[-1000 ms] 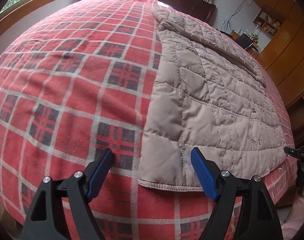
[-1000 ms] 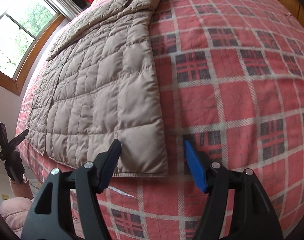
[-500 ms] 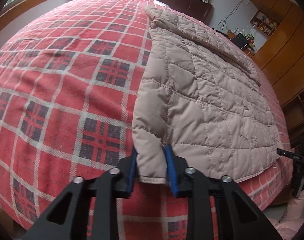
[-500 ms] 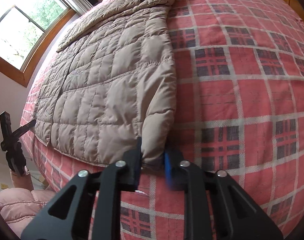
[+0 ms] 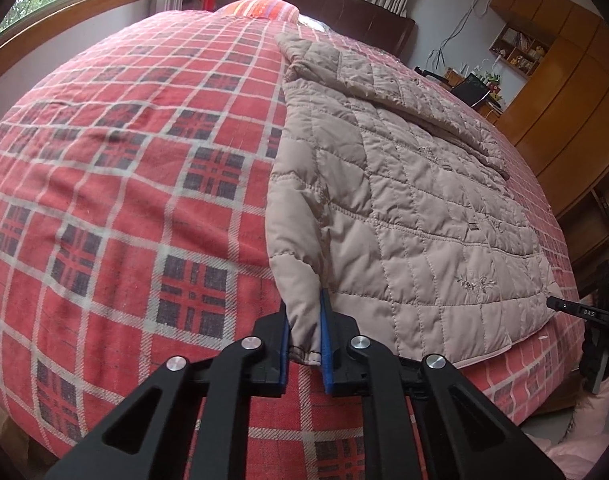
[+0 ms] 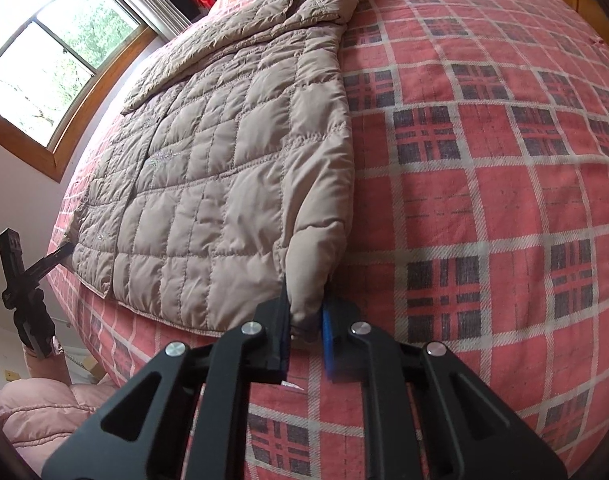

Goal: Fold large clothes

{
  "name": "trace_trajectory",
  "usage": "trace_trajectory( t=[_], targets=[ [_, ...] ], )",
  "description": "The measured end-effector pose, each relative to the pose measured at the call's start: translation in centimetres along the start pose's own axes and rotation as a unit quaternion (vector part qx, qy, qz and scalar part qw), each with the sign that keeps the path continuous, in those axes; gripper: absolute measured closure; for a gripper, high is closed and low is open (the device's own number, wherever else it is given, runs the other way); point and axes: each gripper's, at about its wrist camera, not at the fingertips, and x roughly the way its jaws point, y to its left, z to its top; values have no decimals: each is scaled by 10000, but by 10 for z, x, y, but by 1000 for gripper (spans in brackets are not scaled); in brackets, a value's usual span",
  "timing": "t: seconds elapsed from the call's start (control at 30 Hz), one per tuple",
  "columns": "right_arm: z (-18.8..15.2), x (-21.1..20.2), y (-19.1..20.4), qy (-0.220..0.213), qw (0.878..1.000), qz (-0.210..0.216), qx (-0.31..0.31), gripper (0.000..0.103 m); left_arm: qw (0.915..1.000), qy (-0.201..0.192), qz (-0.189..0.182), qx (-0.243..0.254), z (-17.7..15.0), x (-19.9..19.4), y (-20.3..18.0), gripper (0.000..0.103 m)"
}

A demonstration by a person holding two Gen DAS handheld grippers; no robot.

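A beige quilted jacket (image 5: 416, 208) (image 6: 224, 184) lies flat on a bed with a red plaid cover (image 5: 124, 184) (image 6: 484, 168), its hem along the near edge. My left gripper (image 5: 304, 340) is shut on the jacket's near left hem corner, and the cloth there is pinched up into a ridge. My right gripper (image 6: 306, 320) is shut on the near right hem corner, which is lifted the same way. Each gripper also shows at the far side of the other's view: the right gripper (image 5: 596, 316), the left gripper (image 6: 24, 280).
A window (image 6: 52, 64) and wall run along the bed's left side; wooden wardrobes (image 5: 564, 92) and a dark headboard (image 5: 328, 12) stand at the right and far end. A person's pink quilted sleeve (image 6: 44, 408) shows below the bed's edge.
Both grippers went from open beside the hem corners to shut on them. Since then the pinched corners have been raised slightly off the bed cover.
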Motion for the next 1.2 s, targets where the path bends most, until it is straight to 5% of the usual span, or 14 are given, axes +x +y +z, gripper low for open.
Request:
trace_trajectory(
  t=[0.37, 0.67, 1.2],
  targets=[
    [34, -42, 13, -475, 9984, 218, -204, 93, 9978, -464, -169, 440, 44, -28, -26, 92],
    [111, -59, 20, -680, 9968, 208, -365, 93, 9929, -1003, -98, 635, 126, -30, -41, 92],
    [255, -9, -18, -313, 9990, 186, 270, 93, 9966, -816, 102, -30, 261, 87, -15, 92]
  ],
)
